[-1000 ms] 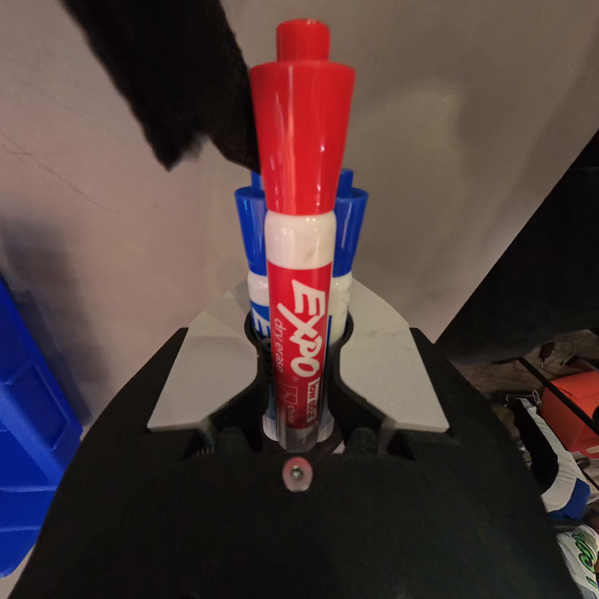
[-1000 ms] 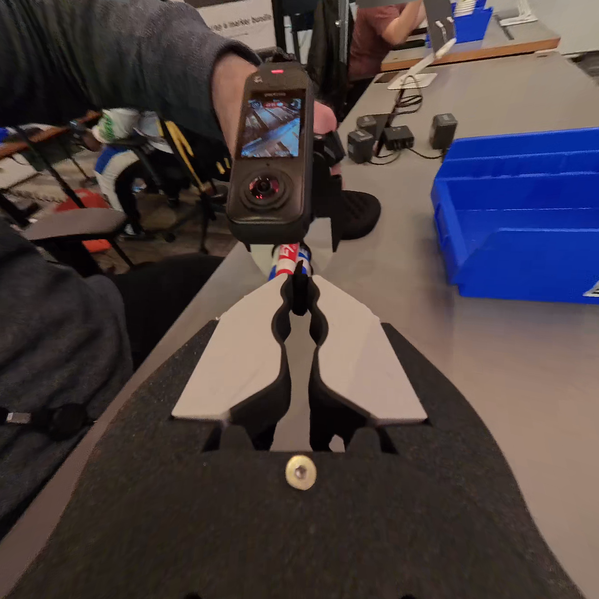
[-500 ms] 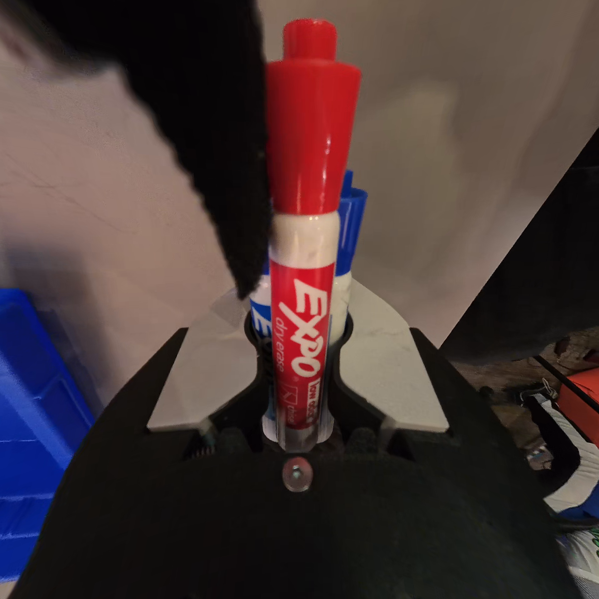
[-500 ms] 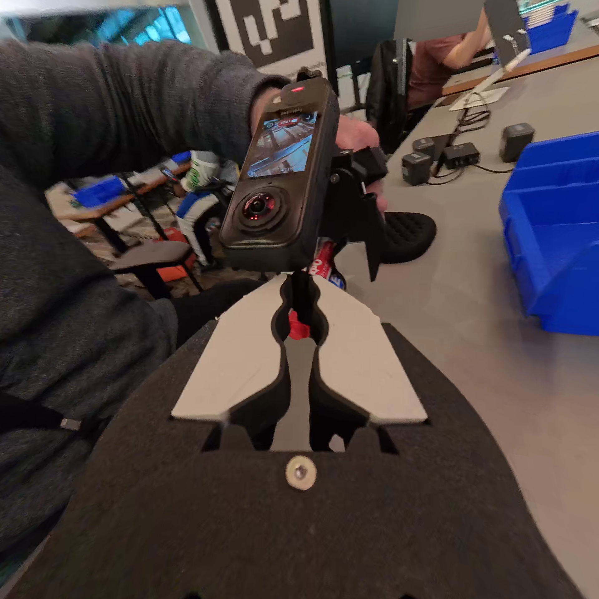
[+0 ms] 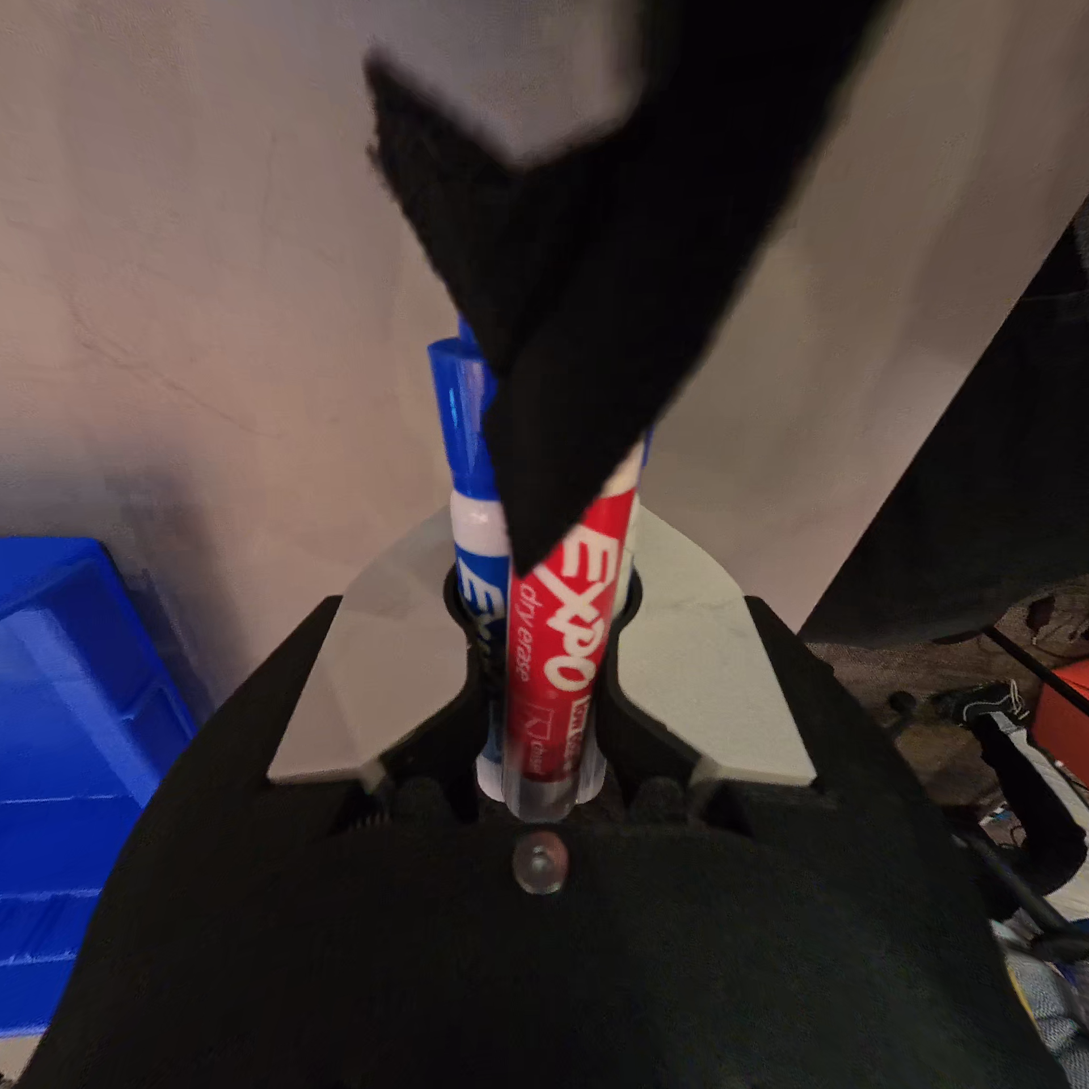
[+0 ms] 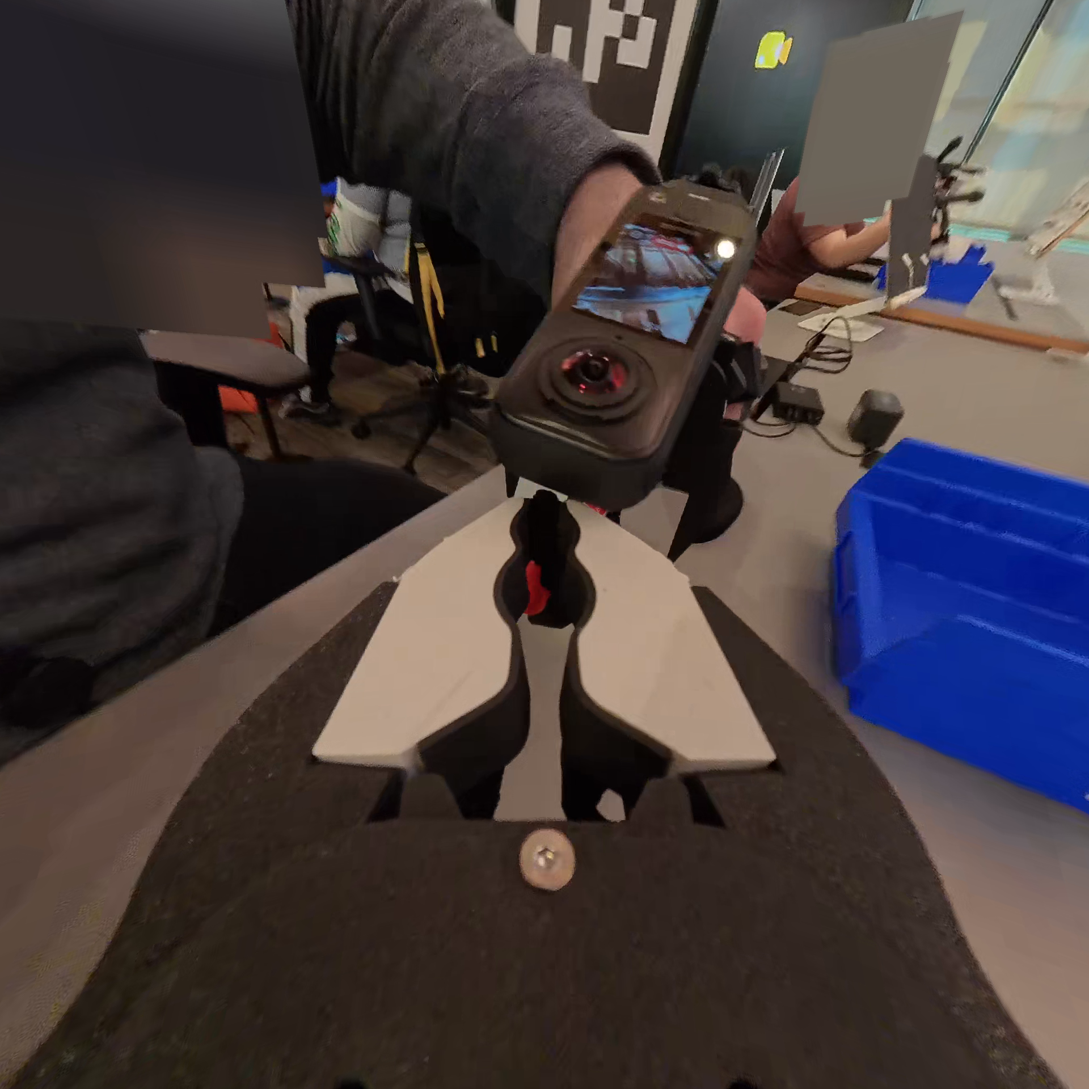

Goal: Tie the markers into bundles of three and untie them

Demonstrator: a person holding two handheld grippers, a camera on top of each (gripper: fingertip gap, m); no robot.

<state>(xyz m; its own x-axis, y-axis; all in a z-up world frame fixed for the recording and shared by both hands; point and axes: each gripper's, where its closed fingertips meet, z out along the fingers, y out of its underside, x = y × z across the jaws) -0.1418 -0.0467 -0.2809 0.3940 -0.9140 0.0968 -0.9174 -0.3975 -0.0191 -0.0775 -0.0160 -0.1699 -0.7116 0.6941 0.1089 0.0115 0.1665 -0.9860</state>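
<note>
Three markers [image 5: 551, 677], one red in front of two blue, are gripped upright in the closed fingers of the left gripper [image 5: 545, 595], above the grey table [image 5: 177, 294], with a blue bin [image 5: 65, 707] at the left edge. A black strap [image 5: 566, 353], blurred, hangs across the marker caps. In the right wrist view, the right gripper [image 6: 545, 551] is closed on that black strap, just below the left gripper's camera [image 6: 624, 353].
</note>
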